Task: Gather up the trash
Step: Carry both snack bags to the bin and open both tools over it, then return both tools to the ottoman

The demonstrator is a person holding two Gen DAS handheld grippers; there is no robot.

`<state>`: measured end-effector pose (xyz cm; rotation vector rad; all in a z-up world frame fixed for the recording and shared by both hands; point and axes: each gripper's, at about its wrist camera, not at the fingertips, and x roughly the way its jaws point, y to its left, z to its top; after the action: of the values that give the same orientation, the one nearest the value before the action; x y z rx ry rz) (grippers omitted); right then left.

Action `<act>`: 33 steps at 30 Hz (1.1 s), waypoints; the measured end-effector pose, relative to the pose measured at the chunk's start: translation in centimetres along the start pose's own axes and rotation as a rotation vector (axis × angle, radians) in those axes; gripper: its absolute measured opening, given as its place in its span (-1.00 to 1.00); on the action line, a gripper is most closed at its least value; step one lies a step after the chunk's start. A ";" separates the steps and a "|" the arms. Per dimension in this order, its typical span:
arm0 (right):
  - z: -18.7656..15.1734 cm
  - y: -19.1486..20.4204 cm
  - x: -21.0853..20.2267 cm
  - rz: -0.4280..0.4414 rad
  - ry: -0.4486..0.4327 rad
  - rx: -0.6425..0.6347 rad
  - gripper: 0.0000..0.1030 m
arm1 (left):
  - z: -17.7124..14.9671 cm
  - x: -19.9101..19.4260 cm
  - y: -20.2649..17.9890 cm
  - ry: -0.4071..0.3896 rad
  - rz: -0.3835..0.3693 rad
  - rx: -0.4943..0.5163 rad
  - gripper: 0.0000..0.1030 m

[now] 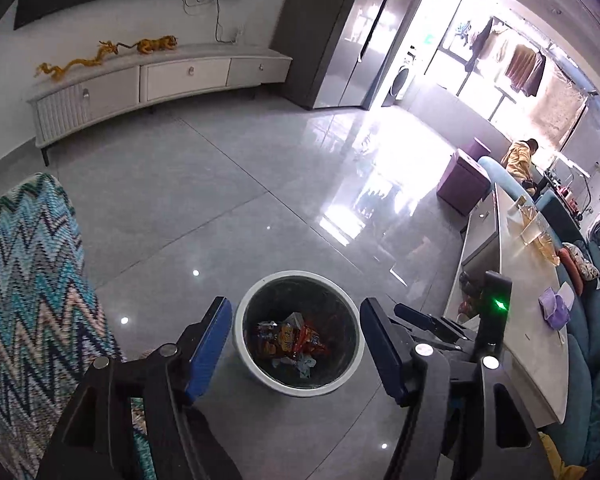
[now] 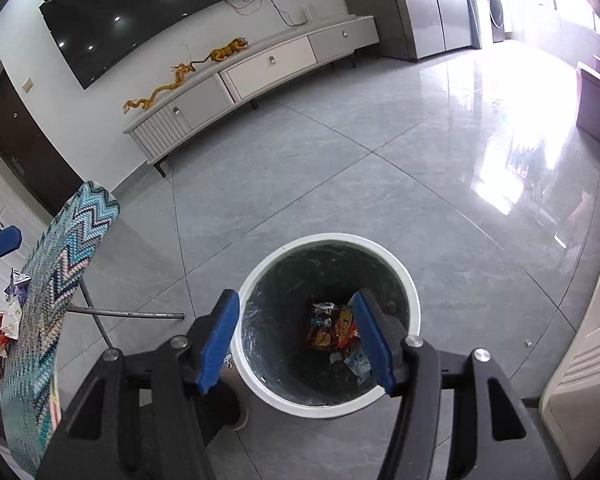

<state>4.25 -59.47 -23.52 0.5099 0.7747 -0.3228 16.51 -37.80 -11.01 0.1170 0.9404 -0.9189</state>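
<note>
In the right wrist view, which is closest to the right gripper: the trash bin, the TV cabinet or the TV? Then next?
From the right gripper:
1. Trash bin, right below the fingers.
2. TV cabinet, across the floor, upper left.
3. TV, on the wall above the cabinet.

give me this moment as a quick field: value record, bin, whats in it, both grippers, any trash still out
bin: round white trash bin with dark liner, standing on the grey tile floor
contents: crumpled snack wrappers at the bottom, red, orange and pale blue
left gripper: open, empty, above the bin
right gripper: open, empty, above the bin
trash still out: loose wrappers at the left edge of the right wrist view, behind the zigzag-patterned chair
</note>
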 end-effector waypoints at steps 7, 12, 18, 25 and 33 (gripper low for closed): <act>1.7 5.8 -5.0 0.040 -0.086 -0.096 0.12 | -1.4 -7.2 3.0 -0.116 0.075 -0.025 0.25; 2.4 10.9 -8.3 0.089 -0.131 -0.179 0.12 | -3.1 -12.5 5.2 -0.201 0.131 -0.032 0.25; 3.0 17.4 -12.1 0.147 -0.182 -0.293 0.12 | -6.0 -19.0 7.7 -0.305 0.208 -0.037 0.24; 2.9 25.1 -15.0 0.234 -0.209 -0.419 0.12 | -9.4 -25.0 12.0 -0.380 0.280 -0.066 0.24; 2.4 32.3 -14.0 0.348 -0.182 -0.504 0.12 | -14.4 -29.4 20.4 -0.387 0.374 -0.186 0.24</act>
<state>10.90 -32.63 -1.55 0.1292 0.5497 0.1499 14.49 0.13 -4.04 -0.0433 0.6102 -0.4803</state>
